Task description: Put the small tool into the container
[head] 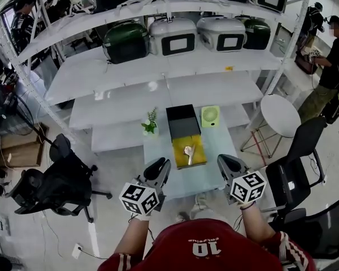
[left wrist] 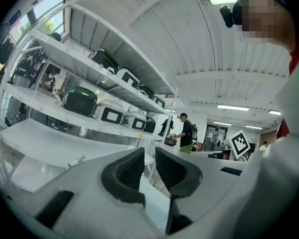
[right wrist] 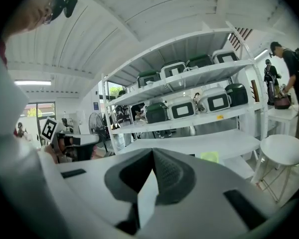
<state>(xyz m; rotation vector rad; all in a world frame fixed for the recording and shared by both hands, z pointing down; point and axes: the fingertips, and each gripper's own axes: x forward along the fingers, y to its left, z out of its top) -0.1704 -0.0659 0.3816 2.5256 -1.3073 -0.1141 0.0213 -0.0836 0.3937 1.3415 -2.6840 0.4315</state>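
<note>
While the left gripper (left wrist: 150, 159) and right gripper (right wrist: 152, 156) hang empty, the small tool (head: 188, 151) lies in the yellow container (head: 178, 160).
Left fingers (left wrist: 131, 171) stand a narrow slit apart, nothing between; right fingers (right wrist: 173, 176) are pressed together at the tips. Out ahead on the counter (head: 214, 173), the container sits just in front of a black box (head: 182, 121), with a green fan (head: 210, 116) on one side and a small plant (head: 150, 123) on the other.

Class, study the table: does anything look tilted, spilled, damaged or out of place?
Nothing stands out. The tool lies on the yellow tray, the black container sits squarely behind it, and the plant and green fan flank the container. No spill or damage shows.
</note>
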